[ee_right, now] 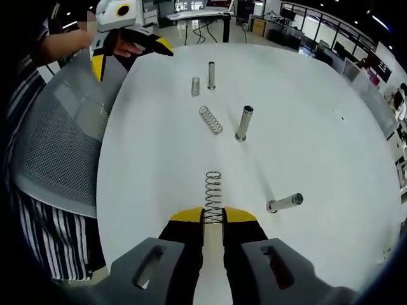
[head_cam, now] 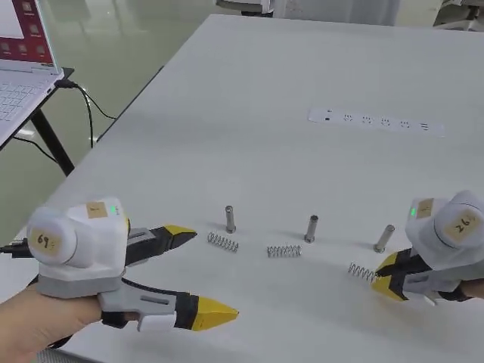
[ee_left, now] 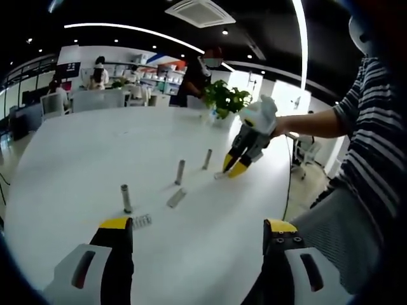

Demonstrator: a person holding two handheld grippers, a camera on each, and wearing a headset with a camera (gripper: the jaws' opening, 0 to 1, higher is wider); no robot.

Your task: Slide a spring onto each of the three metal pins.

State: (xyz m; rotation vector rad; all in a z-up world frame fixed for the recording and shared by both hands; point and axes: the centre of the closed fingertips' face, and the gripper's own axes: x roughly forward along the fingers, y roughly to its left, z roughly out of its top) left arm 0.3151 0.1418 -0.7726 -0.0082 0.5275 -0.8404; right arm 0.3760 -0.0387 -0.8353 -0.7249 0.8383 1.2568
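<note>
Spring (ee_right: 213, 187), a fine wire coil, lies on the matte white table (head_cam: 302, 151), its near end pinched in the right gripper's (ee_right: 213, 216) nearly closed jaws. We find the left gripper (head_cam: 214, 272) wide open, empty, near three cylindrical metal pins (head_cam: 311, 228).

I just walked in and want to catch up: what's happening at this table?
A person holds two grippers over a white table. The right gripper pinches one end of a small metal coil spring lying by the rightmost short metal pin. The left gripper is open and empty. None of the three springs is on a pin yet.
</note>
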